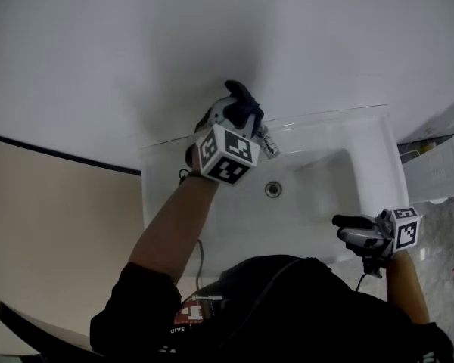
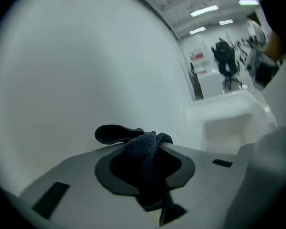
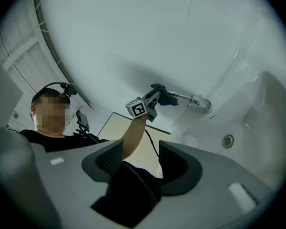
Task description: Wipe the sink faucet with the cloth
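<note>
A: Closest in, the fingers of the left gripper (image 2: 143, 138) pinch the dark cloth (image 2: 146, 159). Which way is the faucet (image 1: 268, 144)?
B: Just right of the cloth in the head view, spout angling over the sink (image 1: 367, 134). Touching or not, I can't tell. The right gripper (image 1: 351, 230) gapes empty, well apart.

1. In the head view, the left gripper (image 1: 240, 103) and its dark cloth (image 1: 246, 113) cover most of the faucet (image 1: 268, 145). Only a chrome end shows.
2. The person's torso (image 1: 287, 308) hides the near rim of the sink (image 1: 325, 134).
3. In the left gripper view, the bunched cloth covers the inner faces of the jaws.
4. A dark shape (image 2: 224, 56) far off in the room is too small to tell.
</note>
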Motion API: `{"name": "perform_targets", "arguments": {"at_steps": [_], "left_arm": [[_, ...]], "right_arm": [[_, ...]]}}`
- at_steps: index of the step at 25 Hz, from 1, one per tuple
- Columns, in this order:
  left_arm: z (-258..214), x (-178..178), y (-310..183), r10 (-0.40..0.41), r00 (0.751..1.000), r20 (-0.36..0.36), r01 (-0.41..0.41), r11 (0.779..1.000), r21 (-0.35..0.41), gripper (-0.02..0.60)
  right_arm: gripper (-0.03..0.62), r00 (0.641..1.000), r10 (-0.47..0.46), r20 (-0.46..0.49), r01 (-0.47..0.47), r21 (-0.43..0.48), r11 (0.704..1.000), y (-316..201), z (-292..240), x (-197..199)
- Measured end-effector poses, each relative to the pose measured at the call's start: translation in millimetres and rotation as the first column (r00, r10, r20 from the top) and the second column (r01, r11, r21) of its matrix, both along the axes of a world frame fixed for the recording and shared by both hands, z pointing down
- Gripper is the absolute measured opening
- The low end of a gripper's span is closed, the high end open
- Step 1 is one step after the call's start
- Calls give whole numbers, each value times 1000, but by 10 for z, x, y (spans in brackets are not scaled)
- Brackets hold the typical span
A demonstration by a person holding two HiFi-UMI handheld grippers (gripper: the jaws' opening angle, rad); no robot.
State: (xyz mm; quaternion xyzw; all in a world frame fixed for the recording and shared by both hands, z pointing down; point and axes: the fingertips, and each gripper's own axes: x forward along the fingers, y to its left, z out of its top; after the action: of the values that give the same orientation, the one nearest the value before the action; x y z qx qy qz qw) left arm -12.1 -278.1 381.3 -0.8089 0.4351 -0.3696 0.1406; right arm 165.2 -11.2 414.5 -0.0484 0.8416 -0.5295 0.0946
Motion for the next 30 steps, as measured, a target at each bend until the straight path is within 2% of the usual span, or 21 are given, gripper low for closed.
{"name": "perform_targets", "arguments": {"at_steps": [1,2,4,5,6,7,8,10,11,12,13,15,17,21,22,24,25,26,28,30], "left_arm": [[77,113,29,25,991,133,-30,999,34,94],[157,198,54,41,966,254,-60,996,67,92],[293,326,95,69,901,429,-127,986,108,91],[335,372,113,86,873,479,-160,980,116,91],[351,394,125,99,859,503,-182,976,119,91],[330,379,127,103,867,488,-185,975,121,92],[271,321,114,94,899,427,-159,980,120,92],[108,85,43,28,979,203,-48,994,95,92],[40,-61,-8,-17,997,78,12,998,68,92],[-10,-205,-61,-63,997,-39,64,997,32,92],[-42,-341,-113,-107,983,-149,107,994,-11,92],[-66,-578,-197,-185,925,-331,161,982,-101,92],[-48,-767,-235,-240,868,-435,185,969,-165,92],[109,-1081,-256,-328,802,-499,237,942,-238,92],[202,-1162,-264,-356,774,-523,249,931,-266,92],[392,-1280,-301,-399,698,-595,249,914,-321,92],[455,-1311,-331,-407,671,-619,246,911,-332,92],[492,-1325,-361,-408,662,-629,248,911,-330,92],[523,-1324,-385,-402,662,-632,251,914,-318,92],[585,-1306,-322,-414,641,-646,243,908,-341,92]], "right_arm": [[224,1000,-8,-6,8,5,1000,9,27,0],[224,1000,-15,-9,15,8,1000,18,53,3],[224,1000,-25,-11,25,6,1000,28,80,15],[224,1000,-28,-12,28,2,1000,31,77,16],[224,999,-29,-16,29,-2,1000,35,62,12],[224,999,-29,-23,29,-2,1000,42,43,5],[224,999,-27,-31,27,-1,1000,48,26,-1],[224,999,-18,-43,18,1,1000,49,27,0],[224,999,-10,-47,10,-1,1000,42,46,8],[224,999,-2,-51,1,-5,1000,32,67,16],[224,998,6,-55,-7,-11,1000,24,84,23],[224,998,15,-64,-17,-23,1000,24,102,25],[224,997,14,-70,-16,-34,999,33,97,15],[224,996,9,-87,-14,-49,999,17,61,-17],[224,996,8,-91,-12,-52,999,7,51,-29],[224,995,-2,-99,-4,-62,998,-15,50,-54],[224,994,-9,-106,2,-69,998,-28,64,-66],[224,993,-15,-116,7,-76,997,-42,90,-76],[224,991,-20,-136,8,-86,996,-56,147,-96],[224,989,-18,-145,5,-94,996,-46,156,-121]]}}
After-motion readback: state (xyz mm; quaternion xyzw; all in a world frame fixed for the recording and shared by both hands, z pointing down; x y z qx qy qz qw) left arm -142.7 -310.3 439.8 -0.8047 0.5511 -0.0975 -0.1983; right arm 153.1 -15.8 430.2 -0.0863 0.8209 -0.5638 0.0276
